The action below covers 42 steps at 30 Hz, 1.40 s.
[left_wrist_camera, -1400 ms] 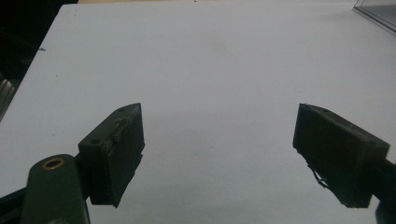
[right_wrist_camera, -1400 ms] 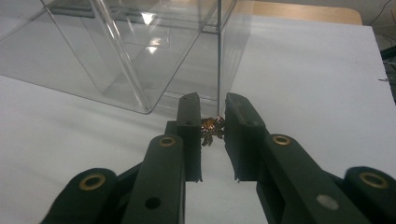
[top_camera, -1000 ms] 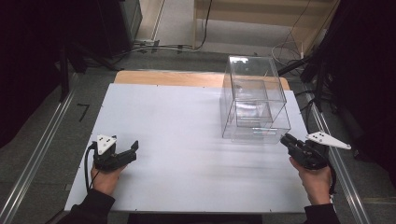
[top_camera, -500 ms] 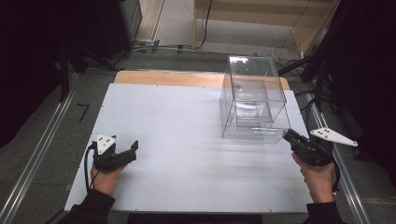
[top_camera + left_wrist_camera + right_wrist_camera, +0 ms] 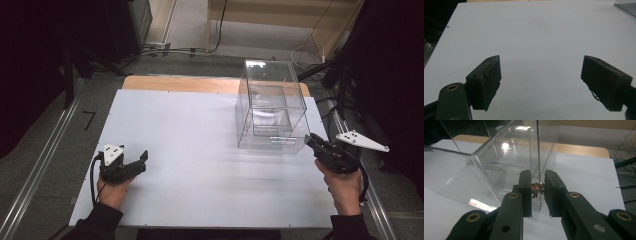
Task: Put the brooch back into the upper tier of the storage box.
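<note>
High view: left gripper is resting at lower left on the white table; right gripper is pointing at the clear plastic box, right of centre.
Left gripper view: jaws are standing wide apart over bare table.
Right gripper view: jaws are nearly closed on a small amber object beside the box's corner edge.

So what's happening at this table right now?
A person sits at a white table with a hand-held gripper in each hand. The right gripper is up against the near corner of a clear plastic box, its jaws nearly closed around a small brownish thing I cannot make out; whether they press on it is unclear. The left gripper rests apart on bare table, jaws wide open and holding nothing.
</note>
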Motion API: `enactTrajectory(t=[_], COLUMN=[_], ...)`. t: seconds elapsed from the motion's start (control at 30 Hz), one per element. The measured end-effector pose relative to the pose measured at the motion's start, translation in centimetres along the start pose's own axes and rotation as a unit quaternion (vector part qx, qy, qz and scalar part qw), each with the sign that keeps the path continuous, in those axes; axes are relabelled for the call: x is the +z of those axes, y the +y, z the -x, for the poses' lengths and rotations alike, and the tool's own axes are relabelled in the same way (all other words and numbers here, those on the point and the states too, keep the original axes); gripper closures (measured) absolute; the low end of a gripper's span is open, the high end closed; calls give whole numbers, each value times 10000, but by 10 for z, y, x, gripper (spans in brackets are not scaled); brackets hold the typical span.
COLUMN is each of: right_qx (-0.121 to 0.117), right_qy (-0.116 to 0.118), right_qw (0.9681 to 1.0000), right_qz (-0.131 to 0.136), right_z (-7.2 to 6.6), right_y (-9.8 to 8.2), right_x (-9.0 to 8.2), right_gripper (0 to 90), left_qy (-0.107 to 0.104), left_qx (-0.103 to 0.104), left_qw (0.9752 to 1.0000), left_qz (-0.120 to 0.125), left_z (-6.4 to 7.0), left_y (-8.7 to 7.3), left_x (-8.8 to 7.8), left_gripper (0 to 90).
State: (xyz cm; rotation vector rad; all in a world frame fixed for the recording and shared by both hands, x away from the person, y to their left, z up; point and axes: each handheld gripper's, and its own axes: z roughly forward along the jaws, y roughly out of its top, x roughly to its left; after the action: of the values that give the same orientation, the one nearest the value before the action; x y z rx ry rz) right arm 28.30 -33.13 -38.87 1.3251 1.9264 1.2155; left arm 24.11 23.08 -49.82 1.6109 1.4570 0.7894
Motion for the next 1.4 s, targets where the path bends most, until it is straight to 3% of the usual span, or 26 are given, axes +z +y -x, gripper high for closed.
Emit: enactTrajectory(t=[1.4], right_qx=[-10], right_qy=[26], right_qw=[9991], right_qz=[427], right_z=[-4], right_y=[32], right_x=[-21], right_gripper=[741], left_qy=[-5], left_qx=[-11], left_qw=[10000], left_qz=[1], left_z=[0], left_y=[0], left_x=[0], left_gripper=[175])
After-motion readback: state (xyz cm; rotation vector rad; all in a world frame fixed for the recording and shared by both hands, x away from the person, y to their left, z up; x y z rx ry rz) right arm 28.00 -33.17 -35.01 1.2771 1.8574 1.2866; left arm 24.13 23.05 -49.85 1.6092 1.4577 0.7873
